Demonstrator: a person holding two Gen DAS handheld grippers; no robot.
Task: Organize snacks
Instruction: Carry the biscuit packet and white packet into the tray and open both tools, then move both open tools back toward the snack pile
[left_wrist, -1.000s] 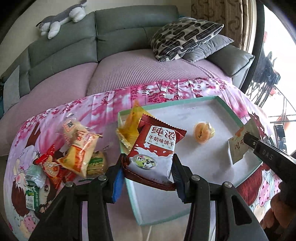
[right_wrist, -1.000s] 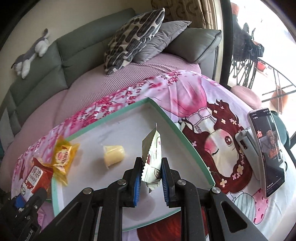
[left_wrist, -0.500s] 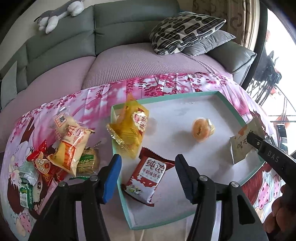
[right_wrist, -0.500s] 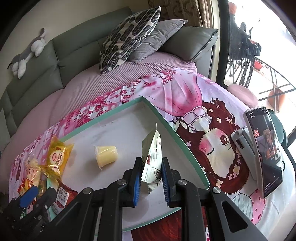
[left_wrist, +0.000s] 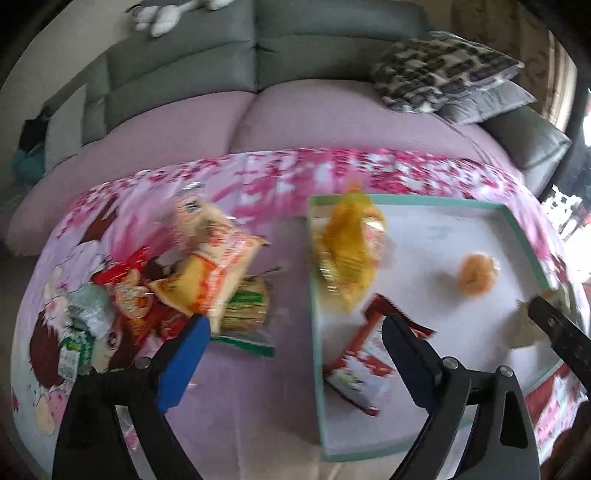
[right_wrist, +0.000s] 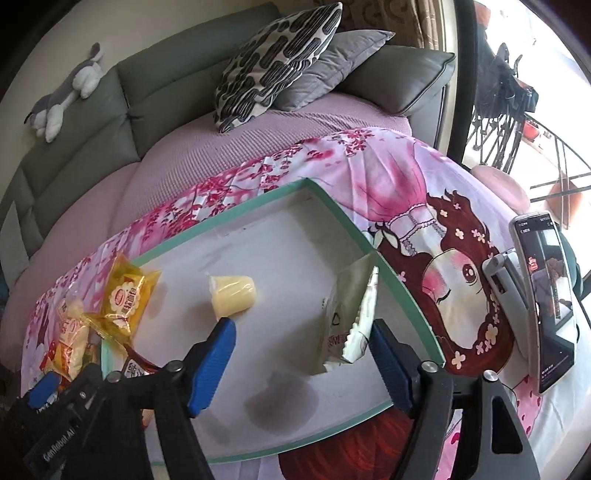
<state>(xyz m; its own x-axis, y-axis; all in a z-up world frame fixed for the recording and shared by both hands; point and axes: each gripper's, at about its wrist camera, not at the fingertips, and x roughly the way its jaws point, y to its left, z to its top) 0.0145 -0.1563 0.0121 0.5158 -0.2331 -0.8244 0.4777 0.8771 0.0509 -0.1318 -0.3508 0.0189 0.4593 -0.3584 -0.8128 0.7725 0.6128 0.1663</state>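
Both jaws just opened: left gripper (left_wrist: 291, 338) empty, its view motion-blurred, red biscuit packet (left_wrist: 364, 363) half-hidden behind its finger; right gripper (right_wrist: 301, 350) has released the white sachet (right_wrist: 347, 321) in the teal tray (right_wrist: 399, 280).

A tabletop (right_wrist: 424, 177) draped in a pink cloth printed with blossoms and a cartoon girl carries everything. In the right wrist view a shallow tray (right_wrist: 402, 291) with a teal rim fills the middle of the frame, and a phone (right_wrist: 546, 306) on a grey stand (right_wrist: 506, 284) is propped at the right edge. In the left wrist view a loose heap of snack packets (left_wrist: 207, 273) lies on the cloth at left centre, just beside the tray's left rim, with a small green-and-white carton (left_wrist: 72, 354) at the far left.
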